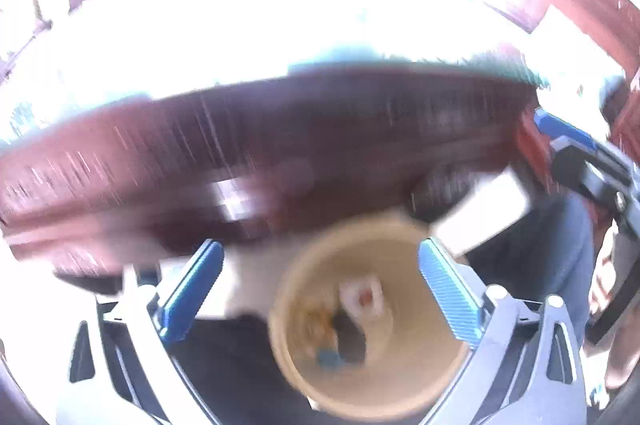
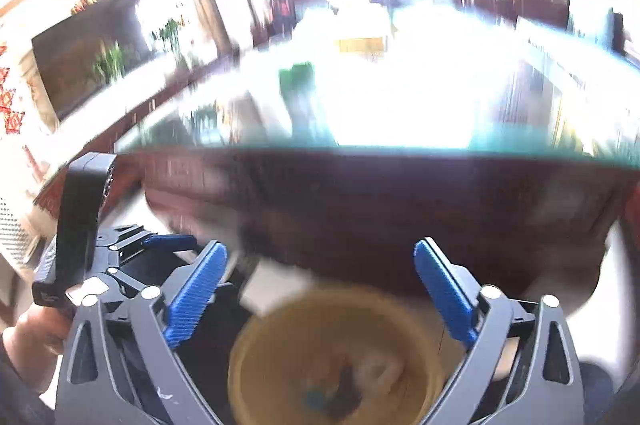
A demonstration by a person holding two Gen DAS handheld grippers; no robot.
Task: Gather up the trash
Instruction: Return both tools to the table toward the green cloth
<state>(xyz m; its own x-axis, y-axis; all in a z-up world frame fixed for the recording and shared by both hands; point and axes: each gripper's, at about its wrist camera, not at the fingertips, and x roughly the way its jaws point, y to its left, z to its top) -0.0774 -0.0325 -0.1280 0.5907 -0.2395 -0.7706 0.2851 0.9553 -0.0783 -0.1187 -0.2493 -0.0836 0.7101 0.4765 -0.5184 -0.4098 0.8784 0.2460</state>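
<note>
Glass-topped dark wood table (image 2: pixel 400 193) beyond tan bin (image 1: pixel 368 317); green bottle (image 2: pixel 298 77) atop.

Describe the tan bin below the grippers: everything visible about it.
The tan bin is round and open-topped, its material unclear through blur. It stands upright on the floor beside the dark red table. Inside lie blurred scraps, one whitish with a red spot, one blue. Neither open gripper touches it.

1. Round tan bin (image 1: pixel 400 389), matt, plastic-looking wall; scraps inside too blurred to tell
2. Dark reddish wooden table edge (image 2: pixel 400 201), polished; glossy glass-like top (image 2: pixel 400 105) mirrors the room
3. Blue ribbed finger pads (image 2: pixel 196 295), matt; grey smooth gripper frame (image 2: pixel 520 365)
</note>
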